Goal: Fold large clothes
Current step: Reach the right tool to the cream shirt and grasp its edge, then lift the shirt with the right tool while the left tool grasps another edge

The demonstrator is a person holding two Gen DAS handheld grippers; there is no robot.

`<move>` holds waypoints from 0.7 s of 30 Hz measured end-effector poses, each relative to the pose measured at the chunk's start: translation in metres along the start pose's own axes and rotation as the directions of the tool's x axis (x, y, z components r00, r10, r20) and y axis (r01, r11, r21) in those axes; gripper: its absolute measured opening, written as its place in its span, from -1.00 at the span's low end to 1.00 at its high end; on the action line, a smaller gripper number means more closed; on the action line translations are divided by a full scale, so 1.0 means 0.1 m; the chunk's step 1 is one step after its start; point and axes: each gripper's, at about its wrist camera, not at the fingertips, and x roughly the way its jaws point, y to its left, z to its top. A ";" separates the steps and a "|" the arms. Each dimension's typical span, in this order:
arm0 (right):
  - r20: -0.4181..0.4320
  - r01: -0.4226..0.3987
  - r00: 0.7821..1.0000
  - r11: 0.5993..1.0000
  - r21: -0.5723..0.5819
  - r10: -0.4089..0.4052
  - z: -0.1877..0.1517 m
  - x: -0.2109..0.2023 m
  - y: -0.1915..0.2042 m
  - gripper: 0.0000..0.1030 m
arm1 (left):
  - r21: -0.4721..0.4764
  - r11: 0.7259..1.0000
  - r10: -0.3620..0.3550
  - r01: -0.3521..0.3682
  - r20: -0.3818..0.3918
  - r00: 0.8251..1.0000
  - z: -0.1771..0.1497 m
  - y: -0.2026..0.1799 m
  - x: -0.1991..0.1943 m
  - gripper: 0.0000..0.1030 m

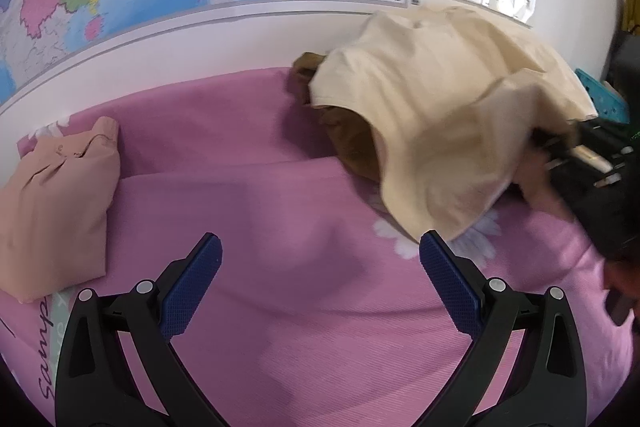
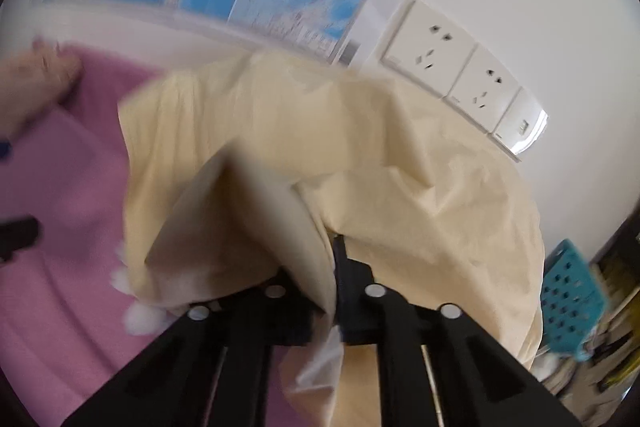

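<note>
right wrist view: cream garment point(image 2: 360, 155) pinched between closed fingers point(image 2: 340, 255).

Open pink bed between two heaps

Bare pink bedspread point(image 1: 248, 187) lies ahead of the left claw point(image 1: 320, 259); a folded peach garment point(image 1: 60, 199) bounds it left, the lifted cream garment point(image 1: 432, 115) over brown cloth point(image 1: 352, 143) right, the wall point(image 1: 240, 39) behind.
</note>
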 end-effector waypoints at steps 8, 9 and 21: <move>0.183 -0.078 0.982 0.980 0.182 0.044 0.24 -0.81 -0.81 -0.84 | -0.007 1.000 0.030 -0.029 0.025 0.999 0.09 0.21 0.10 0.90; 0.159 -0.070 0.986 0.983 0.171 0.043 0.25 -0.77 -0.83 -0.58 | -0.005 0.999 0.039 -0.039 0.029 0.999 0.09 0.22 0.11 0.90; 0.084 -0.046 0.996 0.993 0.106 0.037 0.19 -0.25 -0.58 -0.88 | 0.027 0.999 0.038 -0.038 0.013 0.999 0.09 0.31 0.20 0.90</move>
